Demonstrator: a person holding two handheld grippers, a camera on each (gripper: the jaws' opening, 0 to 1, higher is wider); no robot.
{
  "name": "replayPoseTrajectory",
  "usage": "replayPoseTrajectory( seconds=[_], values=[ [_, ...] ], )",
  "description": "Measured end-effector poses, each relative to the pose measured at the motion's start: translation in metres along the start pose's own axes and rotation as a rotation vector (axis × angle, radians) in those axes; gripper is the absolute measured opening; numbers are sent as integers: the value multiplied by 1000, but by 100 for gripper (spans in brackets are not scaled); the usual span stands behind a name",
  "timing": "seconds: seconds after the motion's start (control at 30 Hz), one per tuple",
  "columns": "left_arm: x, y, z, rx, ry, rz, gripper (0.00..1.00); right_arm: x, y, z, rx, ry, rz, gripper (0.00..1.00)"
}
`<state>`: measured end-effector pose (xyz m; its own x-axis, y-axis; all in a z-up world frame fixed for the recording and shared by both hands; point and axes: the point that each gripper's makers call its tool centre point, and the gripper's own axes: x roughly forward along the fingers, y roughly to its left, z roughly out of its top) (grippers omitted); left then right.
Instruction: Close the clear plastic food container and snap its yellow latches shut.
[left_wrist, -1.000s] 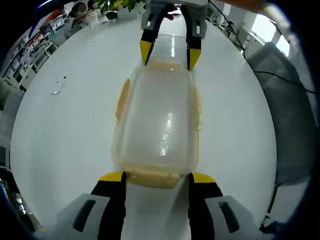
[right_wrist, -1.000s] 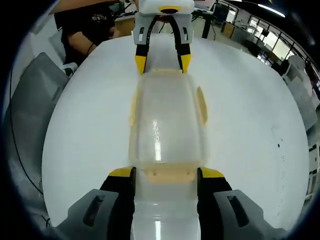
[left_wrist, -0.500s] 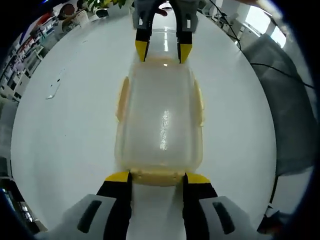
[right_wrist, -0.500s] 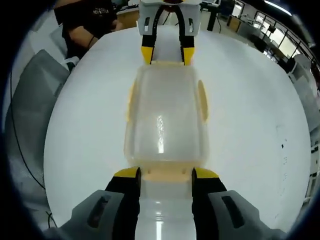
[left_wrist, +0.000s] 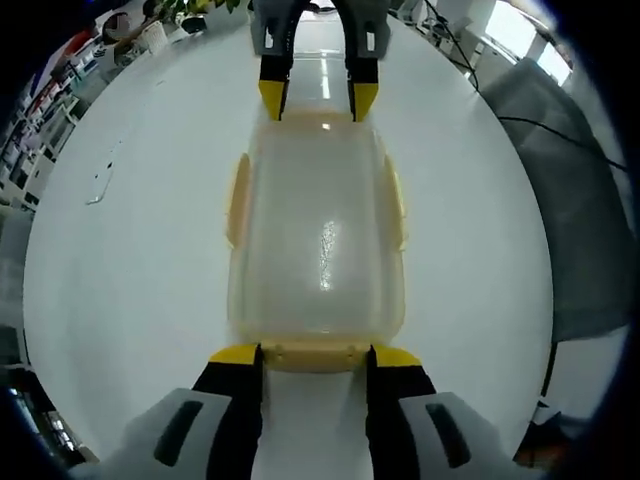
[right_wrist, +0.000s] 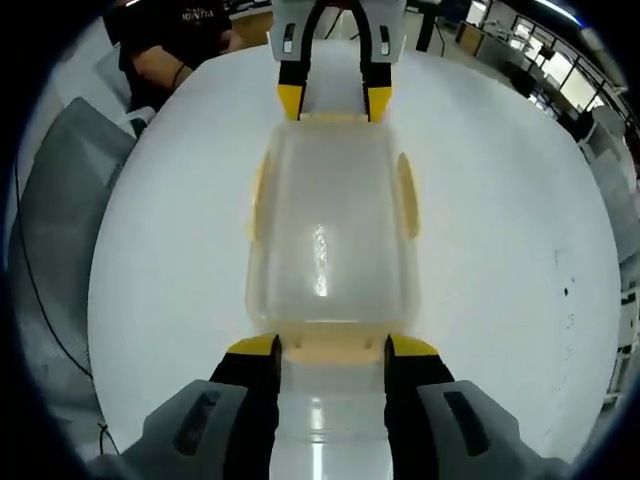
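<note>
The left hand-held gripper (left_wrist: 310, 358) stands with jaws apart, straddling the yellow latch (left_wrist: 312, 356) at the near short end of the clear plastic food container (left_wrist: 318, 240). The right hand-held gripper (right_wrist: 330, 348), also spread, flanks the opposite end latch (right_wrist: 331, 348). The container lies lid-on on the white bench (left_wrist: 130, 260), its long axis running straight from one gripper to the other, side latches (right_wrist: 406, 194) flat against its long walls.

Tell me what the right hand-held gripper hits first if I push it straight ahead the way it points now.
Probably the near-end yellow latch of the clear container. It sits right between the right hand-held gripper tips, likely touching already, though depth is unclear. The left hand-held gripper is at the far end.
</note>
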<state>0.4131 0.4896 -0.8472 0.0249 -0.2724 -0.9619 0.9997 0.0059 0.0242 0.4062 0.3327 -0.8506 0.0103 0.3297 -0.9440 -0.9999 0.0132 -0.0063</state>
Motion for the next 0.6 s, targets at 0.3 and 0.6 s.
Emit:
replayPoseTrajectory(
  seconds=[0.3, 0.6],
  values=[
    [0, 1, 0, -1, -13, -1, 35, 0, 1, 1, -22, 86, -30, 39],
    [0, -1, 0, -2, -26, -2, 34, 1, 2, 1, -18, 155, -26, 38]
  ],
)
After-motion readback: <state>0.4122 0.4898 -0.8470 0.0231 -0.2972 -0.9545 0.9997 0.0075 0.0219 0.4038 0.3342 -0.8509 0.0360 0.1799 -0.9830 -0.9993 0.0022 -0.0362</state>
